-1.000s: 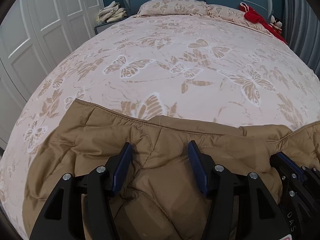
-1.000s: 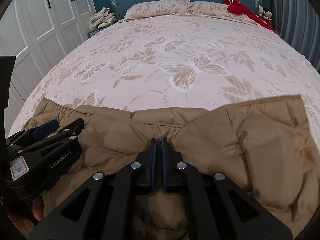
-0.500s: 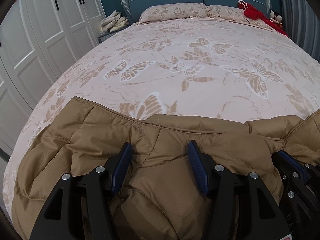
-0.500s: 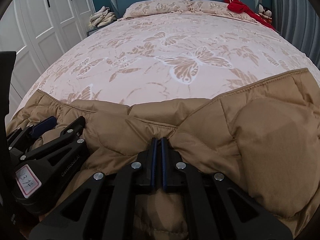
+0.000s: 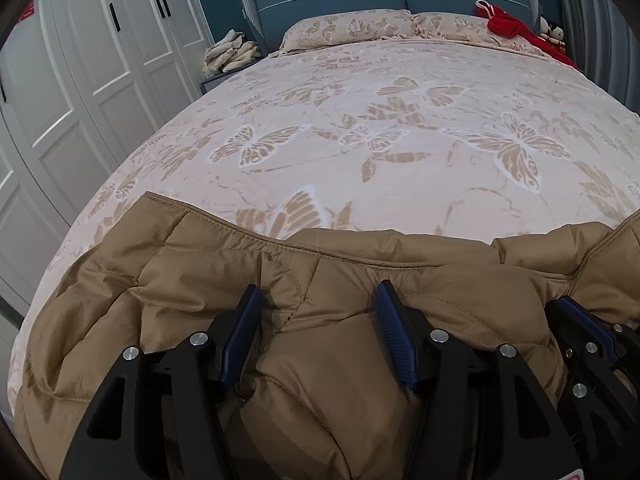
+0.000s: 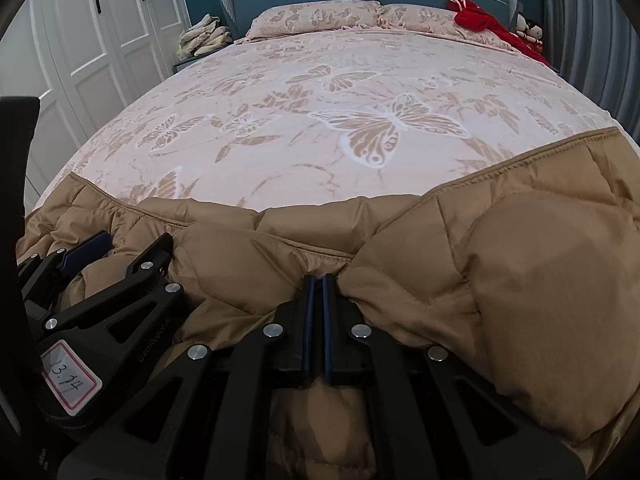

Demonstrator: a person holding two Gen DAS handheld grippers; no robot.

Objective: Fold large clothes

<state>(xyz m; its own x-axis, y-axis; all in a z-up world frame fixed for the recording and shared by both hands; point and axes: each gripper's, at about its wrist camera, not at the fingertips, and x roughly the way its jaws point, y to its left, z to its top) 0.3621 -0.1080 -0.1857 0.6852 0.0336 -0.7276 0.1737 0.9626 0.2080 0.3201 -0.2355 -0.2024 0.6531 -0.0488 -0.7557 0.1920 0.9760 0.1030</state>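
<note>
A tan quilted puffer jacket lies across the near end of the bed, its stitched hem toward the pillows. My left gripper has its blue pads wide apart, clamped on a thick puffy fold of the jacket. In the right wrist view my right gripper is shut, its pads pinching a thin seam of the jacket just behind the hem. The left gripper shows there at the lower left, close beside. The jacket's near part is hidden under both tools.
The bed has a pink butterfly cover and two pillows at a teal headboard. A red garment lies at the far right corner. White wardrobe doors run along the left, with a pile of pale cloth on a nightstand.
The jacket's hem has crept farther up the bed, most on the right side. Both grippers keep their holds, and the left view has tipped to show more of the wardrobe.
</note>
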